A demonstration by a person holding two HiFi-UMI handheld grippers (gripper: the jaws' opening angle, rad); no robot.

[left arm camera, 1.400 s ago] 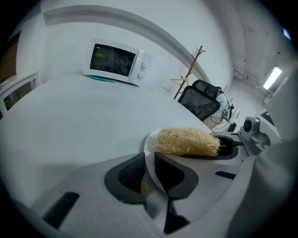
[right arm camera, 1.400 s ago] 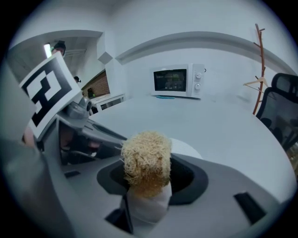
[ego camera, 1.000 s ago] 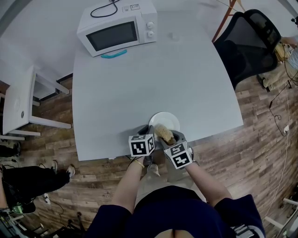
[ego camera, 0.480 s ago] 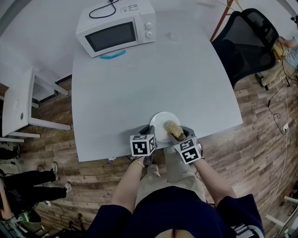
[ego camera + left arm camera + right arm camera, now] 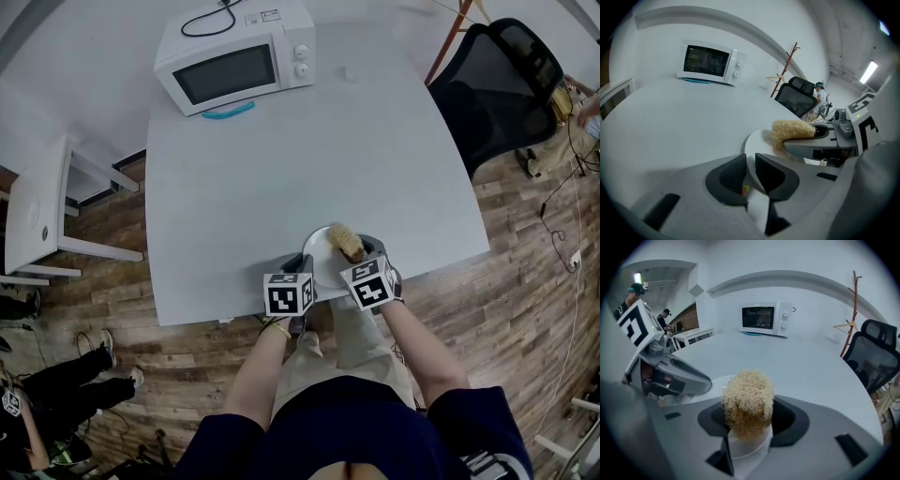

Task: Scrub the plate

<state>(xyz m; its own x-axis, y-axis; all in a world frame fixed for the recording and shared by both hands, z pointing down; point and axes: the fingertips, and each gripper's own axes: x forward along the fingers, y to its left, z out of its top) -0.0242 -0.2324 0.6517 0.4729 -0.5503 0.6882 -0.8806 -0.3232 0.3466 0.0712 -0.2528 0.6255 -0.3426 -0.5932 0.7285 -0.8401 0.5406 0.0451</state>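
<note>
white table (image 5: 281, 169), plate (image 5: 758, 140) rim within the left hand-held gripper (image 5: 750, 168)

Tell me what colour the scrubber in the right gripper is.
The scrubber is pale straw yellow, browner low down; clearest in the right gripper view.

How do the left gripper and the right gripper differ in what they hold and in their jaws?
The left gripper pinches the thin rim of the plate; the right gripper holds a tan, fibrous scrubber. The left gripper's jaws stand nearly together; the right gripper's stand wide apart around the scrubber. Both are shut on something at the near edge of the table.
</note>
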